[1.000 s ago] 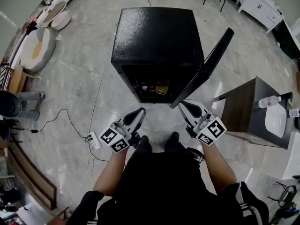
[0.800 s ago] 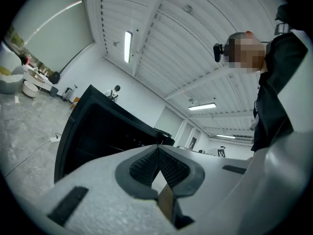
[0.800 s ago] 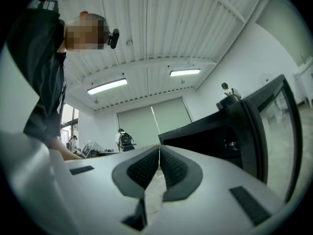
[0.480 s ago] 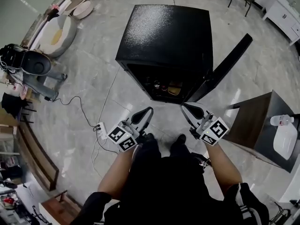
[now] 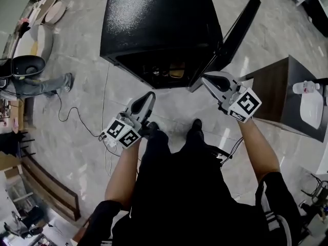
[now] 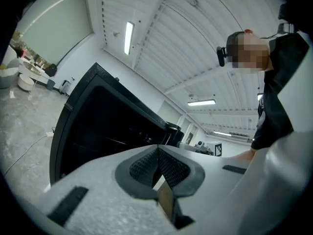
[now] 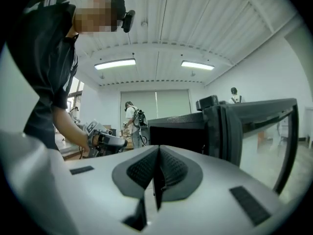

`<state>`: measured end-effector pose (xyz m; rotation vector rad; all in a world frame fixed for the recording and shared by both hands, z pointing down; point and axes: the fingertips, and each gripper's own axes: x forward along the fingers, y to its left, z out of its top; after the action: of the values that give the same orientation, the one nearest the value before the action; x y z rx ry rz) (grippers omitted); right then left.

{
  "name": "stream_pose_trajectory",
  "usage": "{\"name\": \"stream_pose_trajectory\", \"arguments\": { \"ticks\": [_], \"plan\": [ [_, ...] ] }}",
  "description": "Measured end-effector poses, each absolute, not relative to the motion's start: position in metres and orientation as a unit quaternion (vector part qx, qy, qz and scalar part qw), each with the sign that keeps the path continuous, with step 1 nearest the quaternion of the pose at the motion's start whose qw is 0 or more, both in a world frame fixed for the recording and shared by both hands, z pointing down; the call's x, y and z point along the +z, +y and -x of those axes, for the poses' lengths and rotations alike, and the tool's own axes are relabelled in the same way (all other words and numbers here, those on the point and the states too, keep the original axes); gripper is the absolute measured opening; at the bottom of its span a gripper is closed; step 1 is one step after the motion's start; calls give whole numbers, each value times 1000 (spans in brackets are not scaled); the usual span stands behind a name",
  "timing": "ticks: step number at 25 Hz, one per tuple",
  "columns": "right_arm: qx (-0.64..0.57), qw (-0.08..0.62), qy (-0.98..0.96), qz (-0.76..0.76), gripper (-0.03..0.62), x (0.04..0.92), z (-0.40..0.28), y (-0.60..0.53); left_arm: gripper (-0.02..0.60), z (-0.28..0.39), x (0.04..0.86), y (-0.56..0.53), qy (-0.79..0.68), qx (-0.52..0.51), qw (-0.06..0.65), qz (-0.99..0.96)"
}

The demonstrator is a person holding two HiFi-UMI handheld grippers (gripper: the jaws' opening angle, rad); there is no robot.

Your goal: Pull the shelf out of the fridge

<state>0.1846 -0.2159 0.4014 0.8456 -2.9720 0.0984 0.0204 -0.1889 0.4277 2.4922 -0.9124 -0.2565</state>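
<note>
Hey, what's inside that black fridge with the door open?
Through the opening of the fridge, small dark items and a yellowish item show near the front. The fridge's own top covers the rest of the inside, so the shelf cannot be made out.

Head view: left gripper [image 5: 148,97] held low, close in front of the body. Jaws pressed together, nothing between them. Its textured pads [image 6: 145,166] meet along a single seam. Left marker cube [image 5: 123,133] sits at the wrist end. Left forearm [image 5: 119,176] is bare, elbow bent and tucked in by the hip.

Right gripper [image 5: 207,79] is carried further forward and out to the side. Jaws likewise closed and empty, right pads [image 7: 142,169] touching. Right marker cube [image 5: 245,105] faces up. Right forearm [image 5: 258,148] is stretched straighter.

Both grippers point ahead of the body and sit well apart from each other.
</note>
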Motion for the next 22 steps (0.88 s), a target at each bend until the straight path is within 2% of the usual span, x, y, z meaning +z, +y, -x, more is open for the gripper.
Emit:
{"name": "stream_pose_trajectory", "arguments": {
  "ticks": [3, 7, 10, 22],
  "plan": [
    [50, 17, -957, -285, 26, 403, -178, -215, 23, -15, 436, -196, -326, -99, 247, -907],
    [126, -50, -941, -311, 26, 425, -159, -213, 23, -15, 457, -211, -324, -118, 285, -894],
    [168, -76, -923, -337, 26, 451, -145, -218, 23, -16, 475, -216, -320, -136, 319, -882],
    [281, -157, -856, -404, 26, 523, -149, -257, 23, -12, 557, -243, -392, -214, 393, -804]
  ]
}}
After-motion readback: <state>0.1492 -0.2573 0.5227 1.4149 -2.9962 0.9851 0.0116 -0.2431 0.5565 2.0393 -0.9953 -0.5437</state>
